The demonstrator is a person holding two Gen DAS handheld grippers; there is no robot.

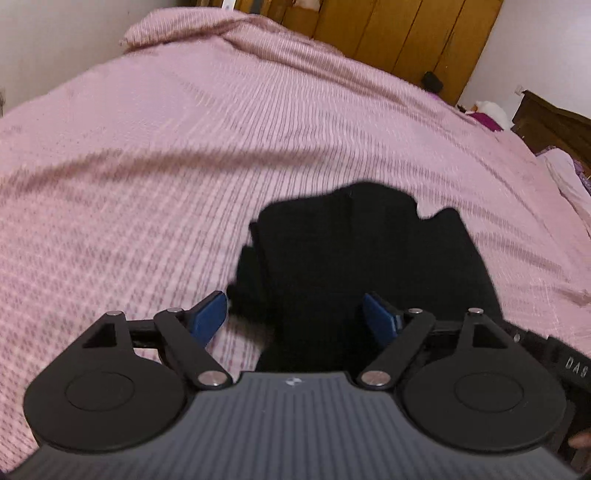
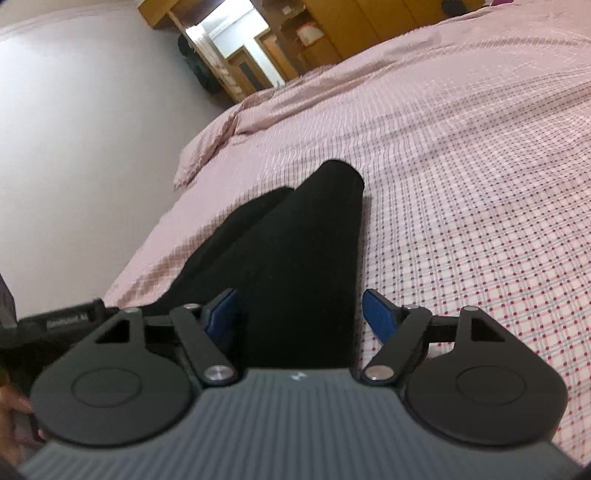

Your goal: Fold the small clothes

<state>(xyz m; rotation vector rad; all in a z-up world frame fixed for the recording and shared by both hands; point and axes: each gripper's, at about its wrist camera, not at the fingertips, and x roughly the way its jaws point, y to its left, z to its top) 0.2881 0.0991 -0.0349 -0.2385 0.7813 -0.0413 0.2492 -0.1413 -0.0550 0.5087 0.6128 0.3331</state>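
A small black garment [image 1: 354, 251] lies partly folded on the pink checked bedspread [image 1: 184, 166]. My left gripper [image 1: 295, 314] is open, its blue pads [image 1: 208, 314] spread on either side of the garment's near edge, just above it. In the right wrist view the same black garment [image 2: 295, 251] stretches away as two long dark strips on the bedspread [image 2: 480, 184]. My right gripper [image 2: 301, 314] is open, with the near end of the cloth lying between its blue pads [image 2: 376, 314]. Neither gripper holds the cloth.
A white wall [image 2: 74, 129] runs along the bed's edge. Wooden wardrobe doors [image 1: 406, 33] stand behind the bed. A dark wooden headboard [image 1: 554, 125] and pillows are at the far right. The other gripper's body [image 2: 66, 317] shows at the left edge.
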